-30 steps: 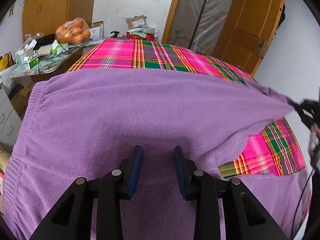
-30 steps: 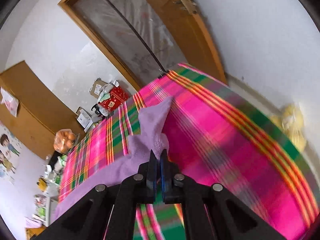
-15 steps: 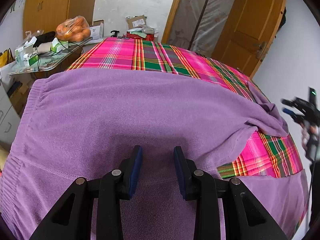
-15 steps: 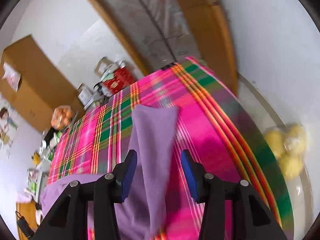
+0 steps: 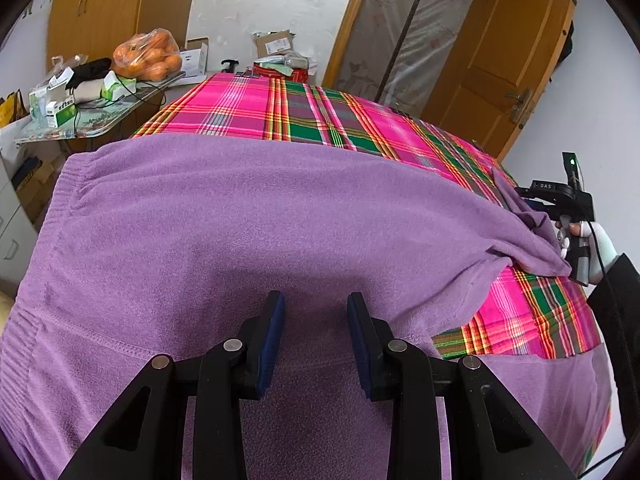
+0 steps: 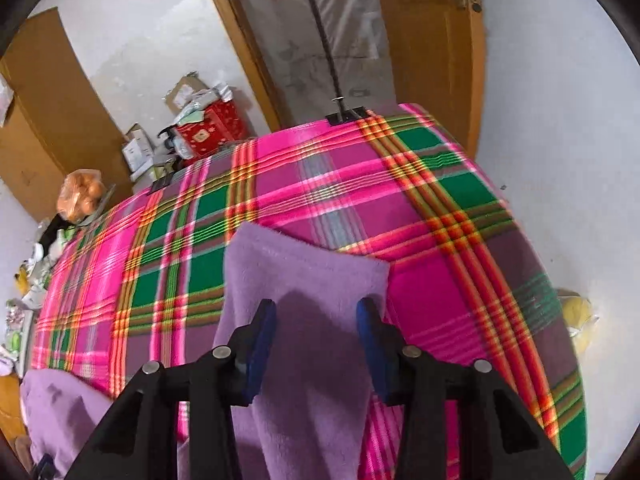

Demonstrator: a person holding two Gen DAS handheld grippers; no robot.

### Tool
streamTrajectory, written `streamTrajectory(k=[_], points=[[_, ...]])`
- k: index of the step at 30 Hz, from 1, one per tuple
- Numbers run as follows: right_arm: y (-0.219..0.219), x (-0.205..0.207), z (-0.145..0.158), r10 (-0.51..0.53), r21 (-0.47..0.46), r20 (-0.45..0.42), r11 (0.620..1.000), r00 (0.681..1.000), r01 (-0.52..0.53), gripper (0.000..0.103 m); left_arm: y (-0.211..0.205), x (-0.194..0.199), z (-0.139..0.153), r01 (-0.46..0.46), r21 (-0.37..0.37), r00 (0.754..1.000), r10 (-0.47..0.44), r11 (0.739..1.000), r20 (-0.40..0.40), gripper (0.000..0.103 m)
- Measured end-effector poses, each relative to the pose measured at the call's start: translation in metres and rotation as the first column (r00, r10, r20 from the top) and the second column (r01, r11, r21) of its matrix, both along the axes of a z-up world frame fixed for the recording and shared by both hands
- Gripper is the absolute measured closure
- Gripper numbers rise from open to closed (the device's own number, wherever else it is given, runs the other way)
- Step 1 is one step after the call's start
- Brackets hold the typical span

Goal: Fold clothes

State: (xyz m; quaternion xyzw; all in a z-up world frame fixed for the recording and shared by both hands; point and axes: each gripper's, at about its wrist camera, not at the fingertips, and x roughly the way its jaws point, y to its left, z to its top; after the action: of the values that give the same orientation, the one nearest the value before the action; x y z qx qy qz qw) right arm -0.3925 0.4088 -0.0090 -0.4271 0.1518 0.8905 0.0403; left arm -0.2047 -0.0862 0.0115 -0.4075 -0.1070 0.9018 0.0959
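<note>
A purple fleece garment (image 5: 240, 220) lies spread across a pink and green plaid blanket (image 5: 280, 108). My left gripper (image 5: 316, 300) hovers open over its near middle, pads apart with only flat fabric beneath. One long purple end (image 6: 296, 272) lies flat on the blanket (image 6: 440, 200) at the right. My right gripper (image 6: 316, 308) stands over that end with its jaws closing; the cloth lies under and between the fingers, but the pads do not press it. In the left wrist view the right gripper (image 5: 532, 200) sits at the garment's far right tip, held by a white-gloved hand (image 5: 600, 240).
A side table with a bag of oranges (image 5: 146, 56) and small boxes stands at the back left. A red box (image 6: 212, 128) and cartons sit beyond the blanket's far edge. A wooden door (image 5: 500, 60) is at the right, a yellow bag (image 6: 576, 312) on the floor.
The right gripper let go of the purple end and opened; the cloth dropped flat onto the blanket, and the gripper shifted over it. The left gripper stayed put.
</note>
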Motion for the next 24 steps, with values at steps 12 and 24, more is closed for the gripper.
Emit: streamTrajectory(k=[12, 24], points=[[0.002, -0.012, -0.007, -0.048, 0.068, 0.019, 0.997, 0.999, 0.047, 0.061, 0.0, 0.0, 0.0, -0.002, 0.003, 1.0, 0.002, 1.0, 0.0, 0.07], [0.047, 0.047, 0.03, -0.147, 0.028, -0.083, 0.988, 0.986, 0.149, 0.098, -0.003, 0.001, 0.0, 0.0, 0.01, 1.0, 0.0, 1.0, -0.002, 0.07]])
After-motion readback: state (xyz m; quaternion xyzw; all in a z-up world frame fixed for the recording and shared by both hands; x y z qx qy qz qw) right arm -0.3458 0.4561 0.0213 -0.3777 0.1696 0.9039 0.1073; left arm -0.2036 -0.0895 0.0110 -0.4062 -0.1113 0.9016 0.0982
